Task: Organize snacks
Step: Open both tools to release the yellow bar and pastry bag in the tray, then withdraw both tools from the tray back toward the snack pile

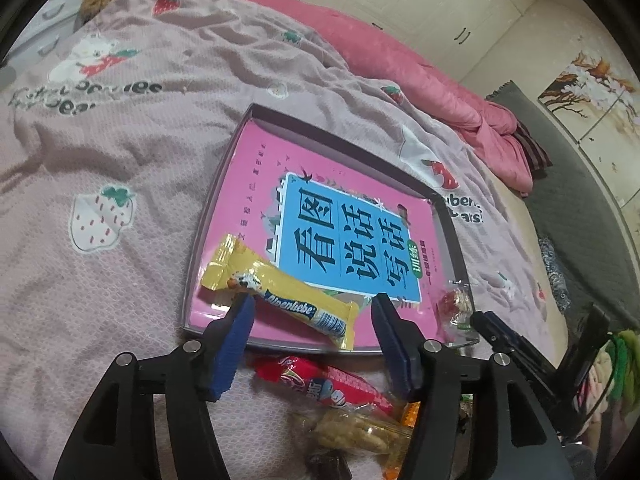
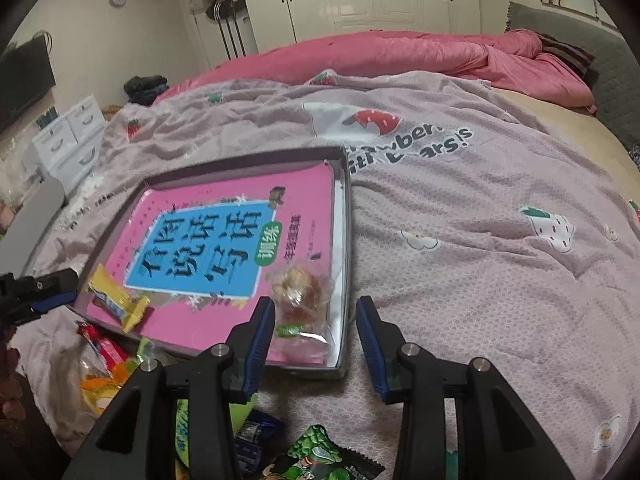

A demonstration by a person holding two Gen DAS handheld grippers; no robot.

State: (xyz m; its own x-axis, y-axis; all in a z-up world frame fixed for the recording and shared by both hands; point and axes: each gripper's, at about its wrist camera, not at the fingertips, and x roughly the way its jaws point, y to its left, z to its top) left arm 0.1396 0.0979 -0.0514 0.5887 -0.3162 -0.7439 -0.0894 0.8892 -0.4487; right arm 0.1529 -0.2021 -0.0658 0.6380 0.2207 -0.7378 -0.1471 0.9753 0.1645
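Observation:
A shallow grey box (image 1: 412, 184) (image 2: 346, 240) lies on the bed with a pink book (image 1: 344, 236) (image 2: 208, 248) inside. A yellow Alpenliebe bar (image 1: 280, 286) (image 2: 118, 298) lies in its near left corner. A clear packet of red and beige sweets (image 2: 302, 292) (image 1: 454, 304) lies in its near right corner. My left gripper (image 1: 312, 304) is open and empty just above the yellow bar. My right gripper (image 2: 316, 308) is open and empty just behind the clear packet. A red packet (image 1: 332, 384) and a clear bag of biscuits (image 1: 356, 432) lie under the left gripper.
More loose snacks lie in front of the box: a green packet (image 2: 320, 460), a blue one (image 2: 256, 436), orange and red ones (image 2: 100, 364). A pink duvet (image 2: 400, 60) is heaped at the far side. The strawberry blanket (image 2: 480, 240) stretches to the right.

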